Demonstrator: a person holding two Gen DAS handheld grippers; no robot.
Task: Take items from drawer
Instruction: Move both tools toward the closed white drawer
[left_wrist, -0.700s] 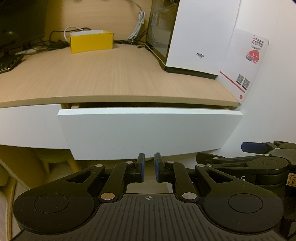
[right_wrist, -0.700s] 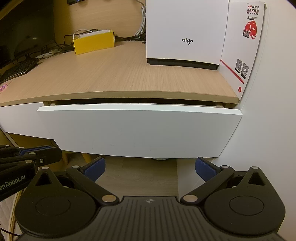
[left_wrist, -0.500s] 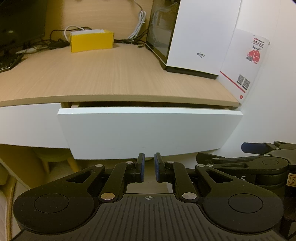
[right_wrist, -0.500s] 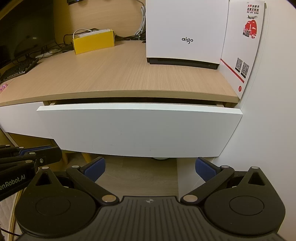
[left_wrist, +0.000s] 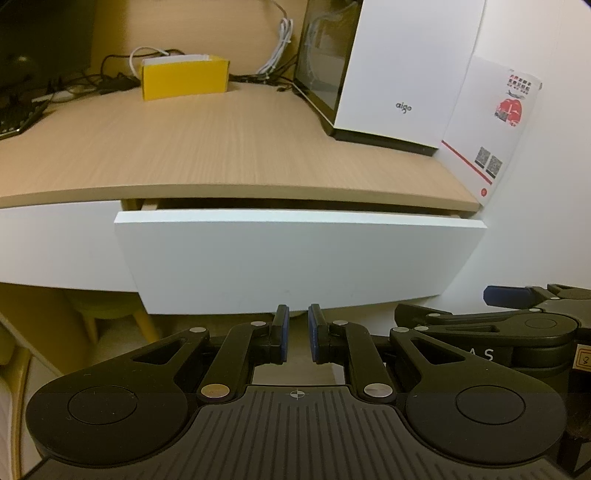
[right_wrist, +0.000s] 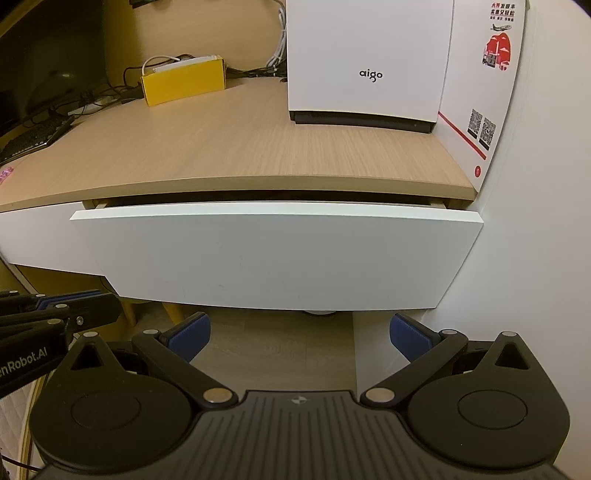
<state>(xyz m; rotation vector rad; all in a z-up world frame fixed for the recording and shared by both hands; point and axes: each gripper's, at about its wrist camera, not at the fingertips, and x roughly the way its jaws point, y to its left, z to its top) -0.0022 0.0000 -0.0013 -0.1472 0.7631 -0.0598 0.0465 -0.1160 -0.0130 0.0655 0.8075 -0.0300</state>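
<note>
The white drawer front (left_wrist: 295, 258) under the wooden desktop (left_wrist: 207, 147) stands pulled out a crack, and only a dark slit shows above it. Its contents are hidden. The same drawer front (right_wrist: 273, 258) fills the middle of the right wrist view. My left gripper (left_wrist: 296, 321) hovers just below the drawer's lower edge, nearly shut, with a narrow gap and nothing between its blue pads. My right gripper (right_wrist: 299, 325) hangs wide open and empty in front of the drawer's lower edge. Neither touches the drawer.
On the desk stand a white computer case (right_wrist: 369, 59), a yellow box (right_wrist: 183, 83) with cables behind it, and a keyboard (right_wrist: 33, 138) at the left. A printed card (right_wrist: 484, 85) leans on the white wall (right_wrist: 535, 221) at the right. A yellow stool leg (left_wrist: 147, 325) shows under the desk.
</note>
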